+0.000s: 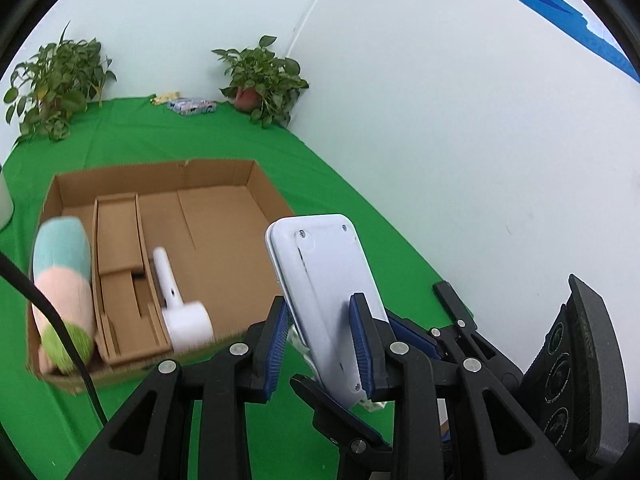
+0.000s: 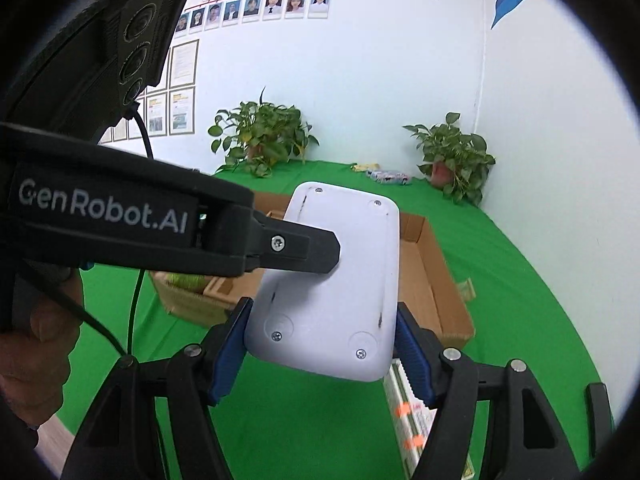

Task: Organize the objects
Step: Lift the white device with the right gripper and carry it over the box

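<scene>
A white flat device (image 1: 328, 292) with screws on its back is held up in the air. My left gripper (image 1: 322, 344) is shut on its edges. In the right wrist view the same device (image 2: 332, 284) sits between my right gripper's (image 2: 320, 360) blue pads, which press its lower sides; the left gripper's finger (image 2: 304, 250) crosses in front. Behind stands an open cardboard box (image 1: 208, 184) holding a pastel plush toy (image 1: 64, 292) and a white handheld tool (image 1: 180, 300).
Green cloth (image 1: 352, 208) covers the table. Two potted plants (image 1: 264, 80) (image 1: 56, 80) and a small patterned packet (image 1: 192, 106) stand at the back by the white wall. A long white pack (image 2: 412, 420) lies under the right gripper.
</scene>
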